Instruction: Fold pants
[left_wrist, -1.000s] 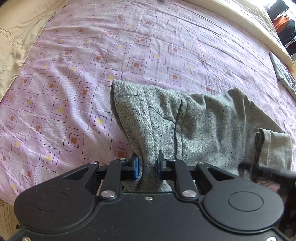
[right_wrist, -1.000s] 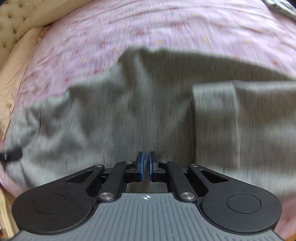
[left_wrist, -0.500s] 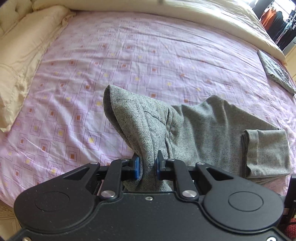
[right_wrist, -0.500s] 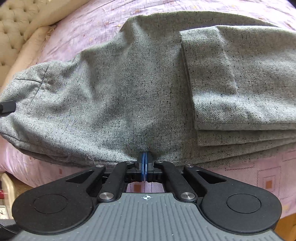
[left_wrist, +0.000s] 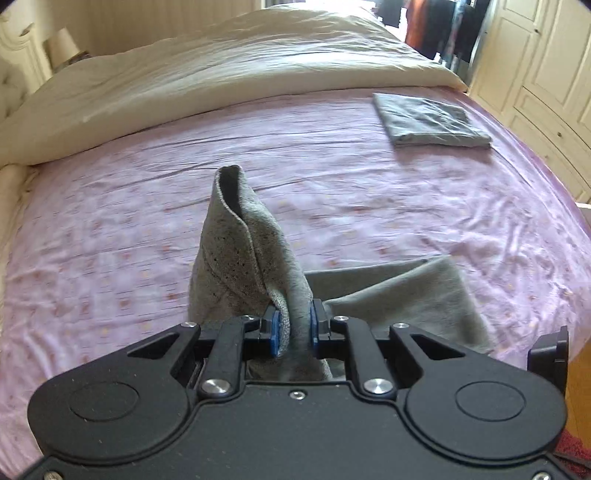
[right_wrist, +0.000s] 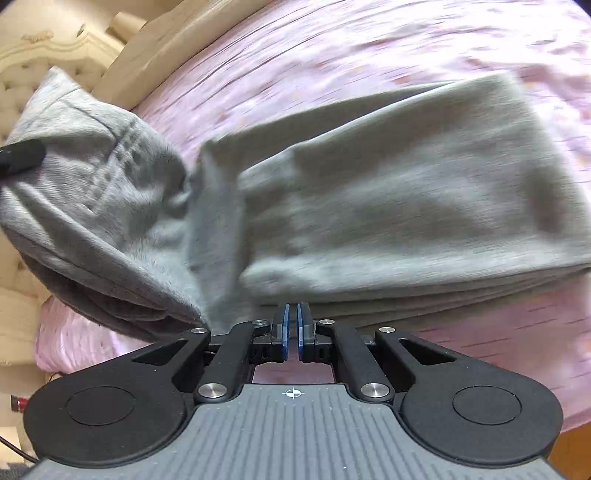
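Lifted higher since before — pants (left_wrist: 255, 266) clamped in left gripper (left_wrist: 293, 328).

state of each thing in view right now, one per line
grey pants: partly folded, one end lifted off the bed
left tool: shut on the pants
right tool: shut, nothing seen between its pads
folded grey cloth: flat on the bed
pink sheet: wrinkled

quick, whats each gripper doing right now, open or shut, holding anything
Left gripper: shut on a raised bunch of the grey pants.
Right gripper: fingers nearly together at the pants' near edge; the blur hides whether any cloth is pinched.
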